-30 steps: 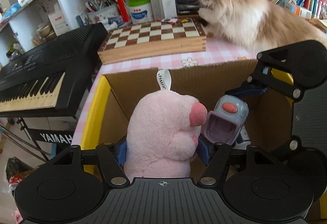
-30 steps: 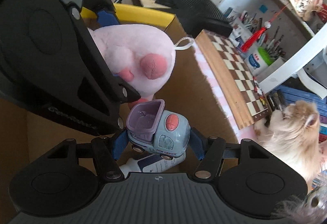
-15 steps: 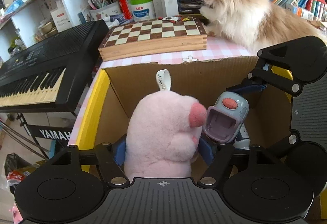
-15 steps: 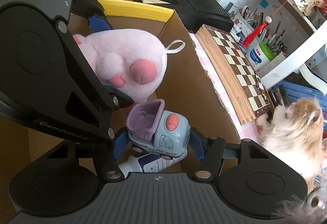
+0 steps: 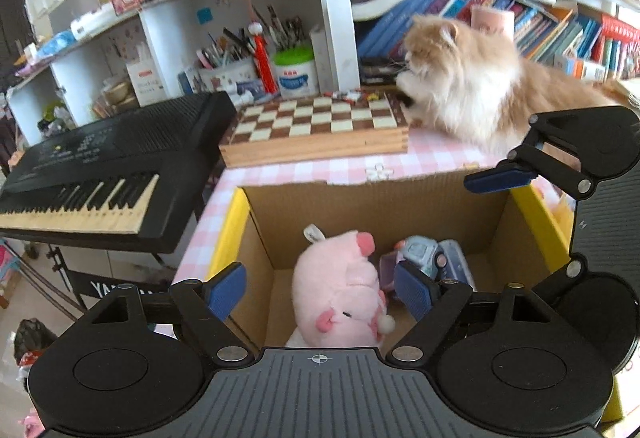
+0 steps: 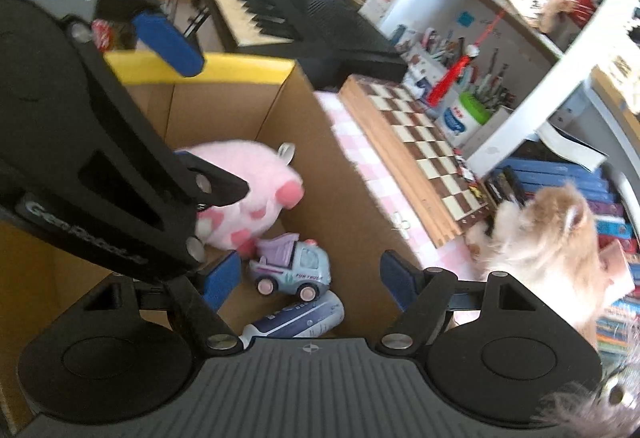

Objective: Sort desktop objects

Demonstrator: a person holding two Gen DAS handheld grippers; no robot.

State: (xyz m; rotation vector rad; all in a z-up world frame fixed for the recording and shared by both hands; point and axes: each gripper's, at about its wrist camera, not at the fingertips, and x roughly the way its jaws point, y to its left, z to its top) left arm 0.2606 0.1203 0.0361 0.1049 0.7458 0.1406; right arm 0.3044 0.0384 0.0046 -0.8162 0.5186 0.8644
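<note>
A pink plush pig (image 5: 340, 294) (image 6: 248, 194) lies on the floor of a cardboard box (image 5: 360, 206) (image 6: 224, 110) with yellow rims. Beside it rests a small blue and purple toy truck (image 6: 292, 270) (image 5: 424, 258), with a white and blue tube (image 6: 296, 318) next to it. My left gripper (image 5: 320, 292) hangs above the box, jaws opening, its blue pads clear of the pig. My right gripper (image 6: 308, 280) is above the truck, jaws opening, and touches nothing. Each gripper shows in the other's view.
A wooden chessboard (image 5: 320, 126) lies on the pink checked tablecloth behind the box. A fluffy orange and white cat (image 5: 480, 90) sits at its right end. A black keyboard (image 5: 108, 166) stands to the left. Shelves with books and pen pots (image 5: 292, 70) fill the back.
Both grippers let go and opened. The pig and the truck dropped to the box floor. Both grippers rose away from the box.
</note>
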